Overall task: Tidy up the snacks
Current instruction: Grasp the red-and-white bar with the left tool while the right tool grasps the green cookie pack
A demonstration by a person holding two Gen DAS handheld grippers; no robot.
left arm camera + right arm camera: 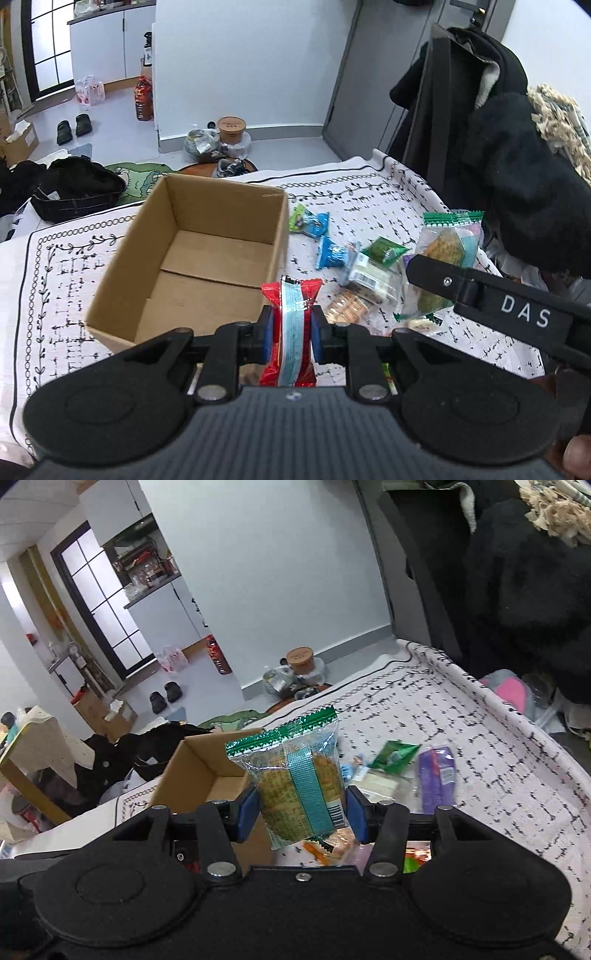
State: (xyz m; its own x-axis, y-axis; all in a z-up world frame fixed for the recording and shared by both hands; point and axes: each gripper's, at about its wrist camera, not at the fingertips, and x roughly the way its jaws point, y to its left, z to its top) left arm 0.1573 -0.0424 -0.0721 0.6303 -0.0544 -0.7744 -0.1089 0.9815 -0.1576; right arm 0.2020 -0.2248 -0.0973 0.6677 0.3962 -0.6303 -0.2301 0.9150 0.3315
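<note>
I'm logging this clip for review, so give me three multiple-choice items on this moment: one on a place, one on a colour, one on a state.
1. Where do the loose snacks lie relative to the cardboard box in the left wrist view?
A. inside it
B. on the cloth to its right
C. on the floor

2. What colour is the wrapper held by the left gripper?
A. red
B. purple
C. yellow

3. What is the state of the right gripper?
A. open and empty
B. out of view
C. shut on a cracker pack

Answers:
1 B: the packets sit on the patterned tablecloth beside the box.
2 A: the red snack pack sits between its pads.
3 C: its pads press the green-topped cracker pack.
</note>
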